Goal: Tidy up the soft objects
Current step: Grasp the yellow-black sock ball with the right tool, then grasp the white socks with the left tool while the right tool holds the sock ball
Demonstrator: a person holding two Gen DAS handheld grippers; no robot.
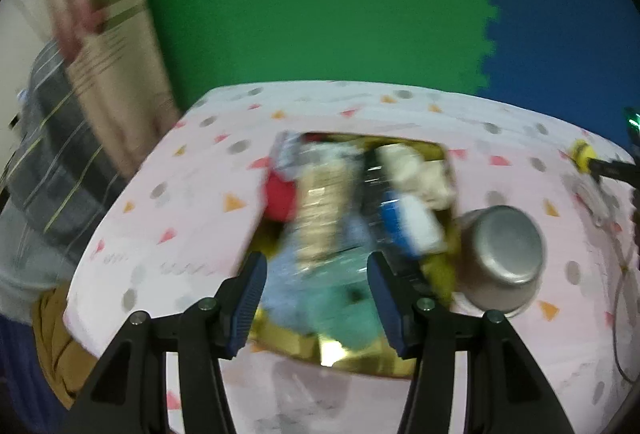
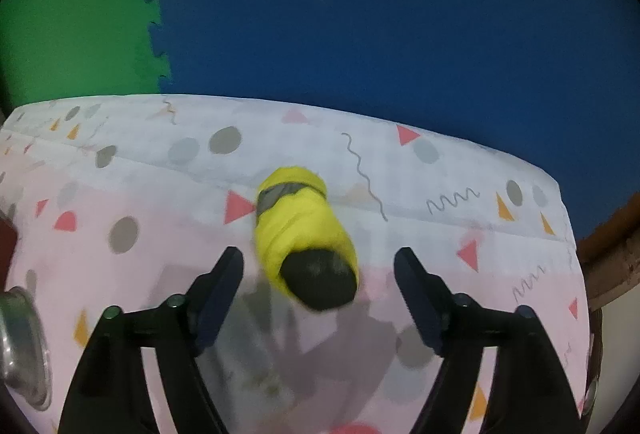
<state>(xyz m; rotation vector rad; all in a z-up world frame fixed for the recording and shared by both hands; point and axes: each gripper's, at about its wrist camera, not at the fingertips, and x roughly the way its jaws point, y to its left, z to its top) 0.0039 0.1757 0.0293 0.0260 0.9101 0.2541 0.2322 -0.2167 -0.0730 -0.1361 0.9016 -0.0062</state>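
Note:
A gold box (image 1: 360,358) on the table holds several soft items: a red one (image 1: 280,198), a cream one (image 1: 416,170), a blue-and-white one (image 1: 408,226), a light blue one (image 1: 284,286) and a teal one (image 1: 348,314). The view is blurred. My left gripper (image 1: 316,294) is open and empty above the near part of the box. A rolled yellow sock with a grey stripe and black toe (image 2: 304,230) lies on the cloth. My right gripper (image 2: 320,286) is open, its jaws on either side of the sock's black end, apart from it. The sock shows small in the left wrist view (image 1: 582,154).
The table wears a pink-and-white cloth with triangles and dots (image 2: 440,202). A steel pot (image 1: 504,258) lies on its side right of the box, and shows at the right wrist view's left edge (image 2: 20,350). Green and blue foam mats (image 1: 320,2) lie beyond the table. A cable (image 1: 624,294) hangs at the right.

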